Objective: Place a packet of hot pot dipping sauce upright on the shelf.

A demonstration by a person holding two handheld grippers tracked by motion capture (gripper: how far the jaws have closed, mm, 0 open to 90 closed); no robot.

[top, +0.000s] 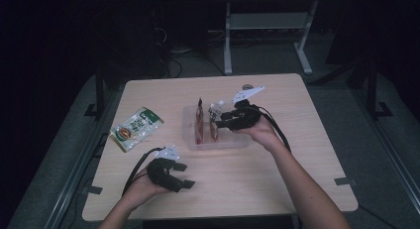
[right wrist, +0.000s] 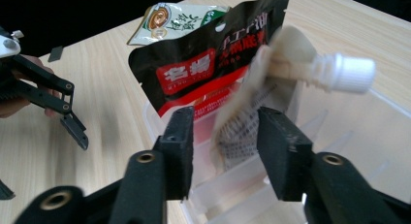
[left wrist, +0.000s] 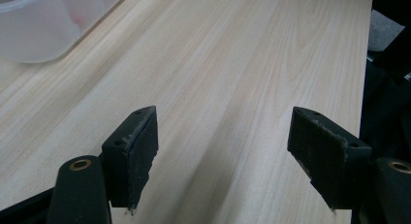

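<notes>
A clear plastic tub (top: 190,135) sits mid-table on the pale wood table (top: 277,184), w/ packets standing on edge inside: a dark red-and-black pouch (right wrist: 203,69) upright at the tub's left, a second dark pouch (top: 213,130) beside it, and a spouted pouch w/ white screw cap (right wrist: 286,71) tilted at the right end, blurred; the right gripper (right wrist: 225,136), held over the tub's right side, has jaws part-open, straddling the spouted pouch's lower edge, pads not pressing on it; a green-and-white snack packet (top: 135,128) lies flat on the table left of the tub, well apart from it; the left gripper (left wrist: 220,136) rests near the table's front edge, jaws spread wide w/ bare wood between them, the tub's corner just ahead.
</notes>
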